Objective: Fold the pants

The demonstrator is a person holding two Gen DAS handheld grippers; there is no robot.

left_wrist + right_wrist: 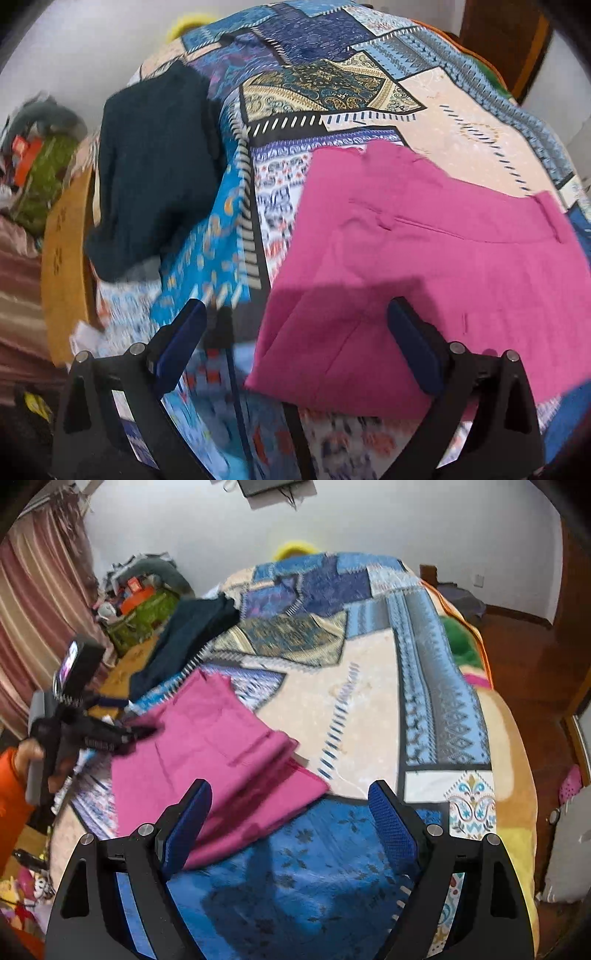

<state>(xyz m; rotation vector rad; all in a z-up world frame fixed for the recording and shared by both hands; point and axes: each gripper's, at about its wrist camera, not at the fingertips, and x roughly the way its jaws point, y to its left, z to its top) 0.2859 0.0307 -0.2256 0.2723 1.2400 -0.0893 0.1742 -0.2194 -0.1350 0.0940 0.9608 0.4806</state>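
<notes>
Left gripper: fingers spread wide, grasping nothing; hovers over the near edge of the pants; the right wrist view shows it from the side at far left, held by a hand in an orange sleeve.
Right gripper: fingers spread wide, nothing between them; left finger overlaps the pants' near corner in view, contact not clear.
Pants: pink, folded into a flat stack, lying on the bedspread toward the near left side of the bed as the right wrist view shows it; a seam and a band show on top.
Bedspread: patchwork print in blue, cream, purple and gold; covers the bed.
Dark garment: navy or black, draped at the bed's left edge, well apart from the pants.
Blanket: tan and yellow with an orange trim, showing under the bedspread on the right side.
Wall: white, behind the bed.
Curtain: pink striped, at left.
Floor: reddish wood, at right.
Green box: beside the bed at left, piled with orange and mixed items too blurred to name.
Yellow object: past the far end of the bed, unclear.
</notes>
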